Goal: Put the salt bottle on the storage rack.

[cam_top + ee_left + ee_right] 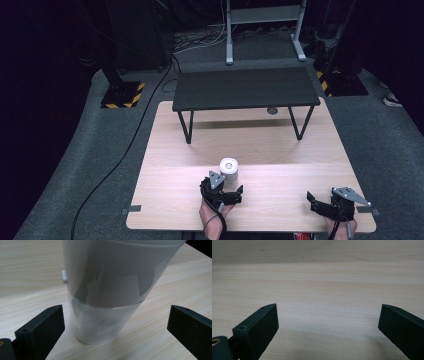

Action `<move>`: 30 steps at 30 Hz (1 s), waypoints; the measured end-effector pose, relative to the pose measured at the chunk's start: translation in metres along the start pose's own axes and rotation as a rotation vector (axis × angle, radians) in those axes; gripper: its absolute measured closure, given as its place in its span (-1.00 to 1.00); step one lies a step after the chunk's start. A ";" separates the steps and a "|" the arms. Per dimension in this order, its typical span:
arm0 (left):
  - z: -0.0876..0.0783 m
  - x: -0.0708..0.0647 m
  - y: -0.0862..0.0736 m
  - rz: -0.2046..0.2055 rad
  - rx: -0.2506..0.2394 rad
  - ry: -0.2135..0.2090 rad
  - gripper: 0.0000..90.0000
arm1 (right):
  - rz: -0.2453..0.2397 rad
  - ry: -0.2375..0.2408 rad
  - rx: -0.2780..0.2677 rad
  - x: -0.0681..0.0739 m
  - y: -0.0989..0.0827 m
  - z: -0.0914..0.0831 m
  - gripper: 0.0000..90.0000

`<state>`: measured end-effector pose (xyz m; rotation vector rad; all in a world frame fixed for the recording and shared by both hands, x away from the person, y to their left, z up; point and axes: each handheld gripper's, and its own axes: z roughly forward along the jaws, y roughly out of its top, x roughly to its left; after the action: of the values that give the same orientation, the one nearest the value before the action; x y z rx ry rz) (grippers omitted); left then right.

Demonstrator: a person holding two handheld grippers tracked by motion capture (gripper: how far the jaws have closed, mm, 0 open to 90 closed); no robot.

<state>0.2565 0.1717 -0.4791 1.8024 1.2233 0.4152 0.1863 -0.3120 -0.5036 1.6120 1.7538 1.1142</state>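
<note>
A white cylindrical cup with a lid (229,171) stands upright near the middle front of the wooden table (165,165). In the left gripper view the cup (110,292) looms close, frosted and translucent at its base, with a small white tab on its side. My left gripper (225,191) is open just in front of the cup, its jaws spread to either side of the cup's base without touching it. My right gripper (320,200) rests open near the table's front right corner, with bare wood (324,297) between its jaws.
A low black shelf on thin metal legs (245,87) stands across the far half of the table. A small grey round object (272,110) lies under it. Beyond the table are a grey metal stand (262,30), cables and hazard-striped bases (122,95).
</note>
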 end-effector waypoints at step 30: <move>0.018 -0.010 0.007 0.055 -0.039 0.093 -0.35 | -0.005 0.000 -0.012 0.001 -0.002 -0.001 -1.00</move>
<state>0.2678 0.1539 -0.4814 1.8041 1.2225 0.5561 0.1841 -0.3116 -0.5049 1.5997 1.7470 1.1208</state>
